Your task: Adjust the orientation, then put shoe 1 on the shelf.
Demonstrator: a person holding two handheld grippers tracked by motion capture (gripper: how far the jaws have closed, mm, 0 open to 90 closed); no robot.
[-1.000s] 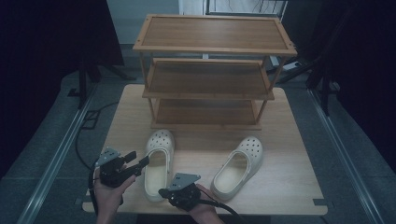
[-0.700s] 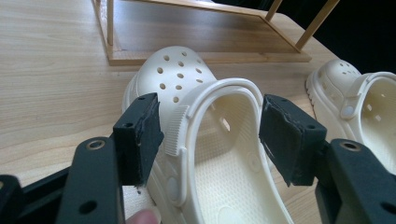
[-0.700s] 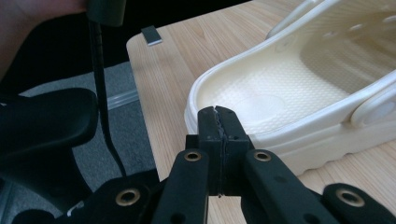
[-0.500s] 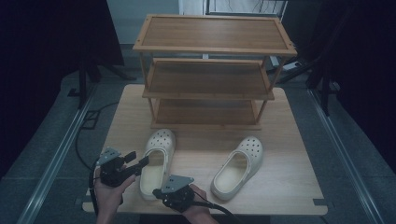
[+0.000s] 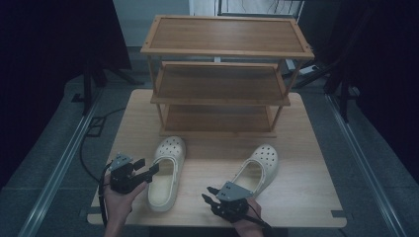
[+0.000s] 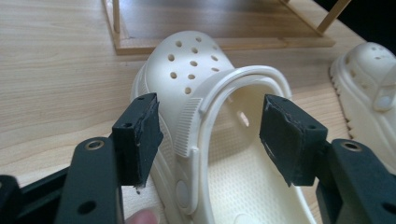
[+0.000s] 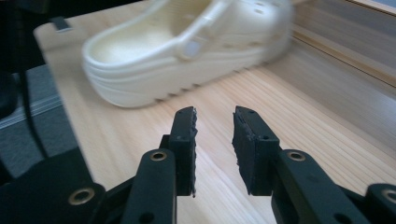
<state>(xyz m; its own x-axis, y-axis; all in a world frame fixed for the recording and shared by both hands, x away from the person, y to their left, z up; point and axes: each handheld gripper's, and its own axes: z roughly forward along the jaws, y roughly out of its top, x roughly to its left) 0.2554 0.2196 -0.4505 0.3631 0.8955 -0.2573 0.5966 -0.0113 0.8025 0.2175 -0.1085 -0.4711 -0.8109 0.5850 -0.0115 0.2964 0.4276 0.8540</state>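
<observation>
Right gripper [image 5: 211,196]: nearest the table's front edge, at about 6 o'clock, held in the right hand [image 5: 245,223]. Jaws part-way apart with a narrow gap, nothing between them, hanging over bare wood; they point toward 9 o'clock.

Left gripper [image 5: 146,169]: at 7 o'clock, held in the left hand [image 5: 118,197]. Jaws spread wide, straddling the left wall and flipped-forward heel strap of the left clog [image 6: 219,116]; neither pad touches it.

Left clog: cream, perforated, toe toward 12 o'clock, flat on the table [image 5: 306,163].

Right clog [image 5: 257,167]: matching cream, at 5 o'clock, toe angled toward 1 o'clock, apart from its mate.

Shoe rack [image 5: 225,54]: wooden, three tiers, standing at 12 o'clock at the table's far edge; shelves bare.
</observation>
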